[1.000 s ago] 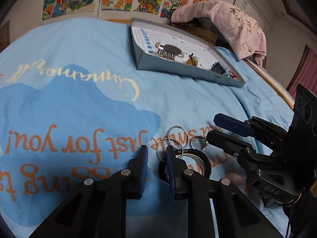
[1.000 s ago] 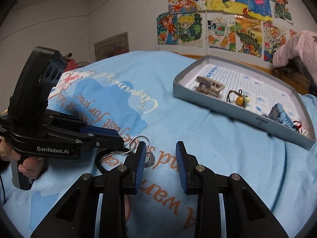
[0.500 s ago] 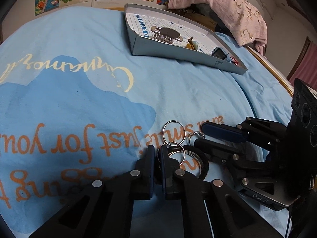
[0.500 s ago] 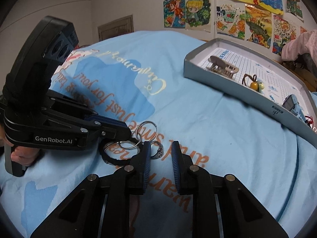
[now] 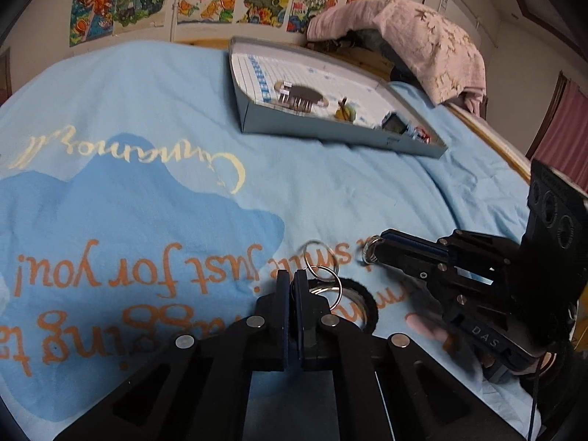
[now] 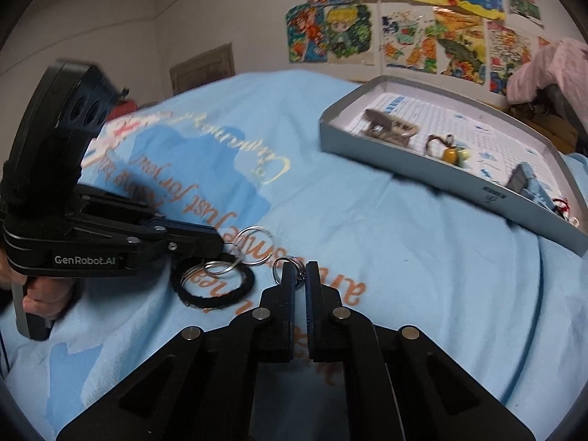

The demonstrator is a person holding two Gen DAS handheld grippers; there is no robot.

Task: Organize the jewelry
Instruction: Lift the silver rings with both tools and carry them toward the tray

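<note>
A cluster of silver key rings (image 5: 323,275) lies on a black hair tie (image 5: 362,307) on the blue bedspread. My left gripper (image 5: 290,283) is shut on one ring of the cluster; it also shows in the right wrist view (image 6: 217,244). My right gripper (image 6: 300,275) is shut on a small separate silver ring (image 6: 290,262), which shows at its tips in the left wrist view (image 5: 369,250). The cluster (image 6: 235,253) and hair tie (image 6: 213,286) lie just left of my right gripper.
A grey shallow box (image 5: 330,136) stands further back with a hair clip (image 5: 299,97), a yellow-green charm (image 5: 345,110) and small items inside; it also shows in the right wrist view (image 6: 441,176). A pink cloth (image 5: 415,40) lies behind it. Posters hang on the wall.
Both grippers have closed: the left onto a ring of the cluster, the right onto the small ring. The small ring now sits apart from the cluster.
</note>
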